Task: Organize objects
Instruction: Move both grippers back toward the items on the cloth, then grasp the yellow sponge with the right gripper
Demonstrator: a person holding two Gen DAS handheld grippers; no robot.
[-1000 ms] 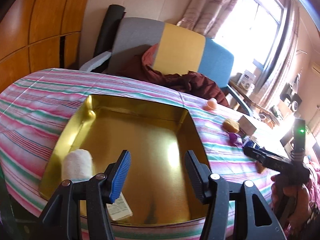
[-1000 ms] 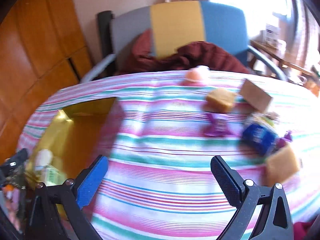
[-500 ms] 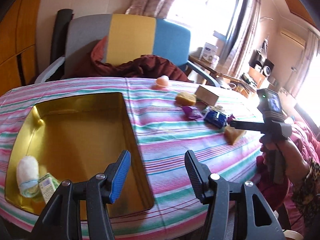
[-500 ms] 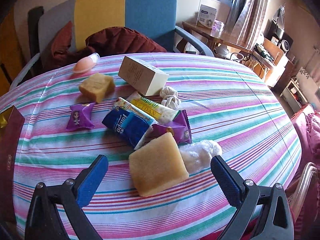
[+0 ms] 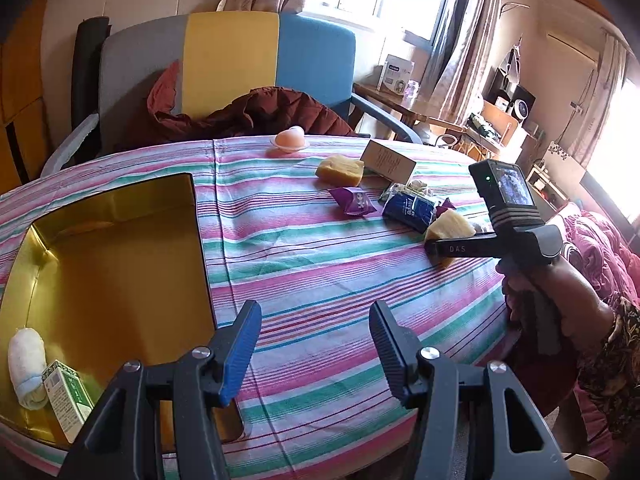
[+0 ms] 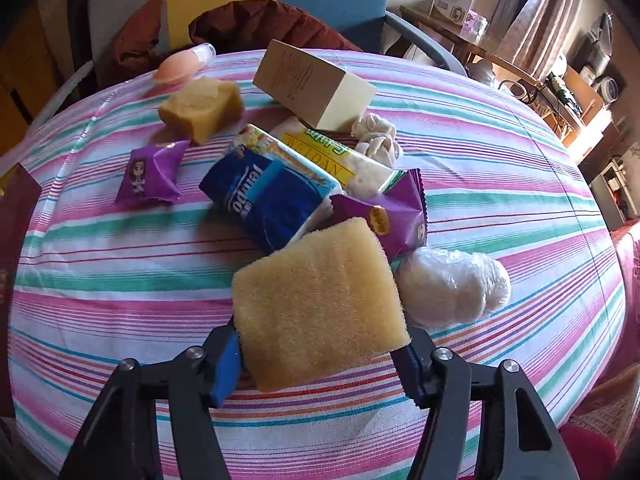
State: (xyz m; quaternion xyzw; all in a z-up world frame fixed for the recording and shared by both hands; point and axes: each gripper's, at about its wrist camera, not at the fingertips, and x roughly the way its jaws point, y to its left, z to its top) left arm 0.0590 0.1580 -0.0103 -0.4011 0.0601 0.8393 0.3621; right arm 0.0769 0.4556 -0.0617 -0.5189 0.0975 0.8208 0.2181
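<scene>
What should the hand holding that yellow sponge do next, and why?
Probably lift it straight up. The right gripper has just been closing, and the yellow sponge sits between its pads, which appear to press its sides. The sponge leans on the purple packet, so rising first should avoid dragging that. The gold tin, already holding two items, looks like the destination.

Yellow sponge (image 6: 320, 304) flat on cloth, beside wrappers (image 6: 384, 216)
</scene>
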